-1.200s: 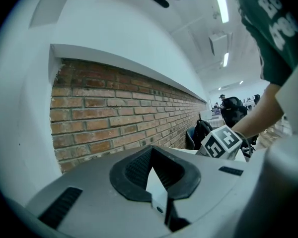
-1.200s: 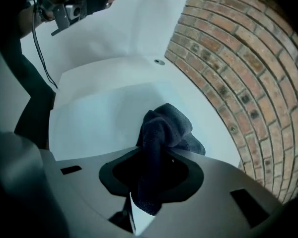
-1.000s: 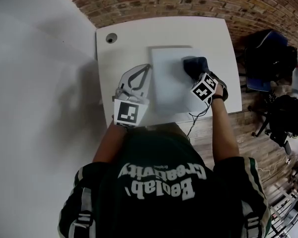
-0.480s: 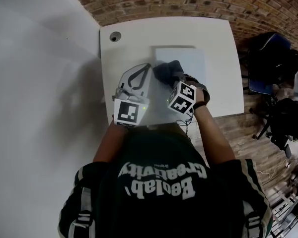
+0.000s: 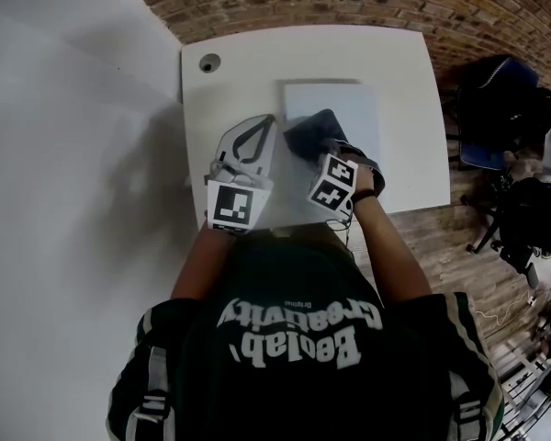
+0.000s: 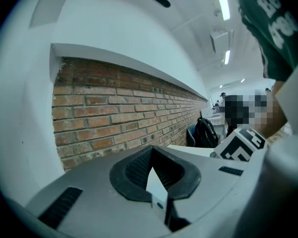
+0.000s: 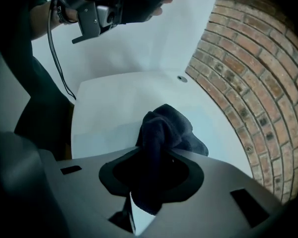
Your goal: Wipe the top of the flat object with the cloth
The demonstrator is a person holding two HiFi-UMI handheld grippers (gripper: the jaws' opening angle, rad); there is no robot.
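Left claw (image 5: 270, 125) closed and empty, right claw (image 7: 151, 157) clamped on cloth (image 7: 165, 128), side by side, pointing forward

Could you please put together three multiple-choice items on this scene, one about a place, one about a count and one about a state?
1. Where does the crumpled dark blue cloth rest?
A) on the pale flat rectangular panel
B) on the wooden floor
C) on the black backpack

2. How many round holes show in the white tabletop?
A) none
B) one
C) three

3. How does the right gripper stand?
A) open and empty
B) shut on the cloth
C) open above the cloth

Answers:
1 A: the head view shows the cloth lying on the panel's left part.
2 B: a single hole sits near the table's far left corner.
3 B: the right gripper view shows the cloth pinched between the jaws.
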